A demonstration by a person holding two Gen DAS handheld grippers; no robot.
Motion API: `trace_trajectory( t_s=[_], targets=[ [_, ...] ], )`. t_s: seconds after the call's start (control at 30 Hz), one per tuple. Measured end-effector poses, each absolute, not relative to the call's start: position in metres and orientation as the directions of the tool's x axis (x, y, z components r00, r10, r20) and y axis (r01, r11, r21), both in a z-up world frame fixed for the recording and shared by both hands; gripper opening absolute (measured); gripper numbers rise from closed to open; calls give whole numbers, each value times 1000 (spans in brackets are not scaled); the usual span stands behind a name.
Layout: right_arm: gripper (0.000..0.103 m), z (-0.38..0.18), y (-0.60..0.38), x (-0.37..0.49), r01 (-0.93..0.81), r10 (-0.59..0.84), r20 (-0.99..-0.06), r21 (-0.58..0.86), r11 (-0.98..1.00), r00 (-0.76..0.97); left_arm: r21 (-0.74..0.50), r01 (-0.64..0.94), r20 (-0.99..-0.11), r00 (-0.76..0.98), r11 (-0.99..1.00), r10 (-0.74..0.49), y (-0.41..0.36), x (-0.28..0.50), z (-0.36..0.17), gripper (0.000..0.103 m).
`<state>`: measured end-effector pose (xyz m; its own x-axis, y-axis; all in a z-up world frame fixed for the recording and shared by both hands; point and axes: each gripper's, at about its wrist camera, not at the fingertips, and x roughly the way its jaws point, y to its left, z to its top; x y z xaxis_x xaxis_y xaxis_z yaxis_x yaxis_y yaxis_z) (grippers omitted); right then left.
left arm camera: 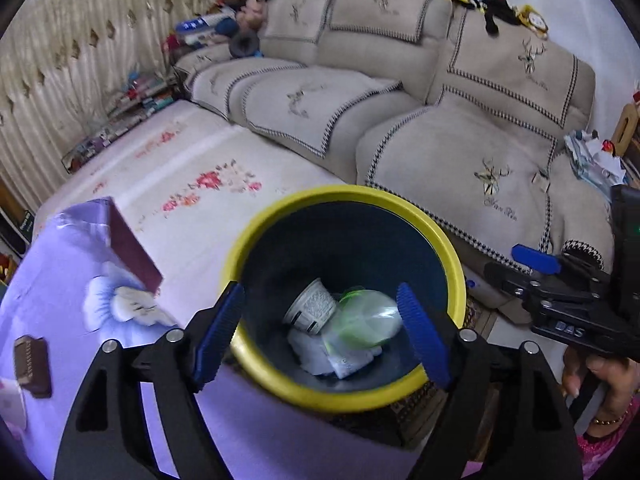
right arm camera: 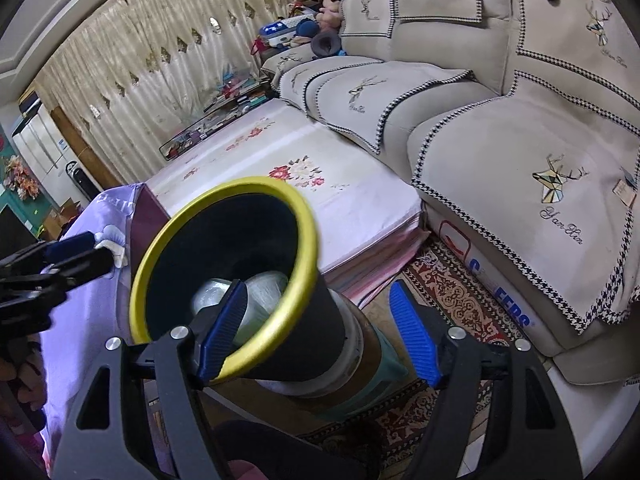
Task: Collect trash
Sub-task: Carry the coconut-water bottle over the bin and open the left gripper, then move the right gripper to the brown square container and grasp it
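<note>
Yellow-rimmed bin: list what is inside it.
Inside the yellow-rimmed bin: a white patterned cup on its side, a clear greenish plastic container and crumpled white paper. Anything beneath these is covered, and the bin's near inner wall is hidden.

Bin [right arm camera: 224, 264] interior mostly dark from right wrist view; contents partly behind the right gripper's [right arm camera: 316, 332] near finger. Crumpled clear wrapper [left arm camera: 366, 314] in the bin blurred, print unreadable. Brown object [left arm camera: 33, 365] at table edge blurred, unidentifiable. Person's hand [left arm camera: 592, 376] cut off by frame edge.

Soft daylight, fisheye-bent edges (slight blur)
</note>
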<state>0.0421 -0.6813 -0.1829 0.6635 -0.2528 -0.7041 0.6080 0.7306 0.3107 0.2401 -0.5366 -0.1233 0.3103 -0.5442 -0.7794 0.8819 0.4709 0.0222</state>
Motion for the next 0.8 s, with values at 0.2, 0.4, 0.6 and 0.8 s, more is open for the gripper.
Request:
trace_trajectory(
  t_s=[0.2,0.4,0.6,0.8],
  targets=[
    [70,-176,-661,57,575,-235,-700,298,762,674,52,837,-716,411,544,-564,-465,239,-98,86],
    [70,-166,-636,76,535,-217,-703,269,801,678,5,735,-680,499,678,-537,-359,254,-89,92],
    [70,-153,-602,107,468,-188,-703,228,854,686,3,595,-656,608,804,-447,-262,276,-95,93],
    [70,-127,-548,157,340,-127,-684,186,922,719,6,473,-639,680,881,-361,-182,296,-105,93]
  ],
)
